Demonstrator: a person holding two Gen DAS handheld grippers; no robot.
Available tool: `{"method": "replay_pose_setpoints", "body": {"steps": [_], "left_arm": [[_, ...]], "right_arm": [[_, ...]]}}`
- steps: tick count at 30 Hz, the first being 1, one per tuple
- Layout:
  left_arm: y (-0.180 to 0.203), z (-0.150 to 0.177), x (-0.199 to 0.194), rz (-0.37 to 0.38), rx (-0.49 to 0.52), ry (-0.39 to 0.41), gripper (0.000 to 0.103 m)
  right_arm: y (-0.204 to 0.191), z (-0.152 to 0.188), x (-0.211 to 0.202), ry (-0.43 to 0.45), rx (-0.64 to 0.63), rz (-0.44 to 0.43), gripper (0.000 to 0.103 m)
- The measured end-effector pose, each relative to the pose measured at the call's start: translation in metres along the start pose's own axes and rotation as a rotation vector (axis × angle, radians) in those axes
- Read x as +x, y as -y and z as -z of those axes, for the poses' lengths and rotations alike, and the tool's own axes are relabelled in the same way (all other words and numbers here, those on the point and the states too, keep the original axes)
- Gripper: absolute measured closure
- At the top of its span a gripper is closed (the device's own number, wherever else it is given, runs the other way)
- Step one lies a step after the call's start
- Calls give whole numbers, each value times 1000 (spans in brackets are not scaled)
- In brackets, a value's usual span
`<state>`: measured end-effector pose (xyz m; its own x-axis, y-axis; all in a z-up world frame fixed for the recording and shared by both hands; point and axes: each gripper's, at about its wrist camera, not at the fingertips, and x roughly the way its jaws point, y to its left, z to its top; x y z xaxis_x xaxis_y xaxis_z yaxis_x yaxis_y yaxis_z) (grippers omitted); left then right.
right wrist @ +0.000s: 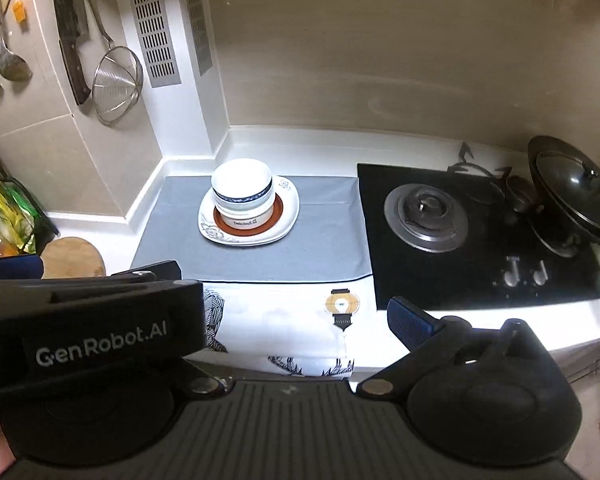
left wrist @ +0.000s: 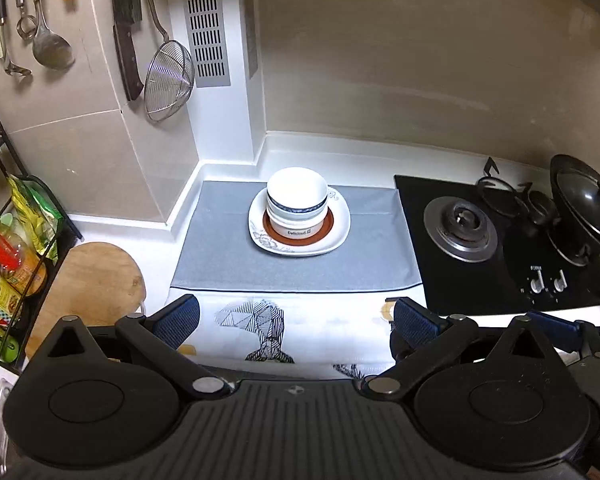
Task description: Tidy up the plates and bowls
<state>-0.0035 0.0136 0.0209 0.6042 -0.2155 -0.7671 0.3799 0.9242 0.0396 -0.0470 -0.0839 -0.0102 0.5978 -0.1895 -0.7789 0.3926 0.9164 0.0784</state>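
Stacked white bowls (left wrist: 297, 200) (right wrist: 242, 192), the top one with a blue band, stand on a brown-rimmed plate (left wrist: 332, 226) on a white flower-patterned plate (left wrist: 338, 236) (right wrist: 288, 216), all on a grey mat (left wrist: 220, 252) (right wrist: 172, 240). My left gripper (left wrist: 296, 320) is open and empty, held back above the counter's front edge, well short of the stack. My right gripper (right wrist: 284, 296) is open and empty, also near the front edge; its left finger is partly hidden behind the left gripper's body (right wrist: 92, 320). Its right finger shows in the left wrist view (left wrist: 556, 326).
A black gas hob (left wrist: 500, 248) (right wrist: 472, 232) with a lidded black pan (left wrist: 588, 200) (right wrist: 572, 192) lies right of the mat. A round wooden board (left wrist: 92, 280) and a rack of packets (left wrist: 16, 248) stand left. Utensils, a knife and a strainer (left wrist: 168, 80) hang on the wall. A patterned white cloth (left wrist: 300, 332) covers the front edge.
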Motion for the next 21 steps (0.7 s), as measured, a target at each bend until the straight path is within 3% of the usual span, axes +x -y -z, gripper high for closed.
{"method": "replay_pose_setpoints", "body": {"steps": [21], "left_arm": [[23,-15,-9,-30,4,-9,0]], "right_arm": [[22,-19,-2,-29,20,-53,1]]}}
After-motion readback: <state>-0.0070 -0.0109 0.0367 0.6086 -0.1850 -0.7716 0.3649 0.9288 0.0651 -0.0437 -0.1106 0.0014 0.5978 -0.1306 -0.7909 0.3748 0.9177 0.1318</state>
